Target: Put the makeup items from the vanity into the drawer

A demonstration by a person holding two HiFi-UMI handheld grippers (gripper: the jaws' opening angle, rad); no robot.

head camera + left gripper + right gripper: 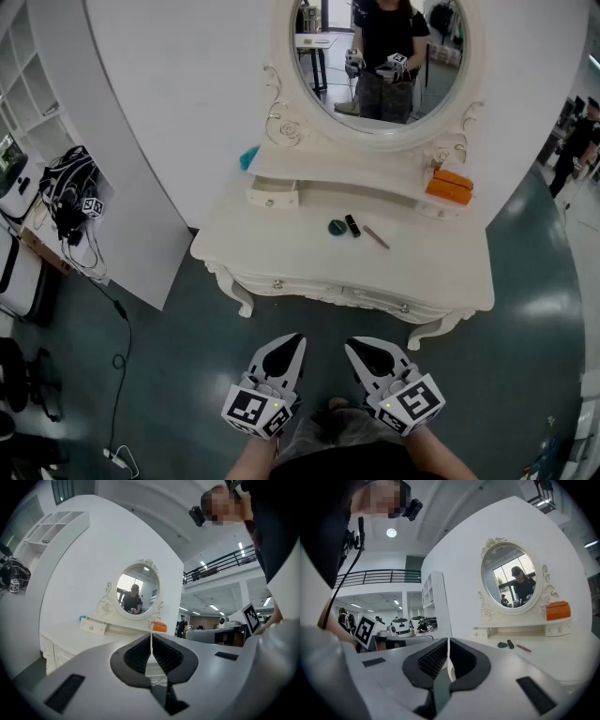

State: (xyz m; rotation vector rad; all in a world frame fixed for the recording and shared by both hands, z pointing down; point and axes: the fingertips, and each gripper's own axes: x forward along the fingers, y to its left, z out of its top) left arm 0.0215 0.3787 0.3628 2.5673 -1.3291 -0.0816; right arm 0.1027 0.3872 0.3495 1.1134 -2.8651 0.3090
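On the white vanity top (281, 253) lie three makeup items: a round dark green compact (337, 227), a short black tube (352, 225) and a thin pink pencil (376, 236). The same three appear small in the right gripper view: compact (502, 644), tube (510, 644), pencil (523, 648). A small drawer (273, 193) stands pulled out at the shelf's left. Both grippers hang well in front of the vanity, above the floor. My left gripper (295, 339) and right gripper (352, 345) are shut and empty, jaws pressed together (151, 641) (448, 646).
An oval mirror (380, 56) reflects the person holding the grippers. An orange box (450, 186) sits at the shelf's right, a teal item (249, 157) at its left. White shelving (28, 84) and a bag with cables (67, 197) stand at left. Dark floor (169, 375) lies between me and the vanity.
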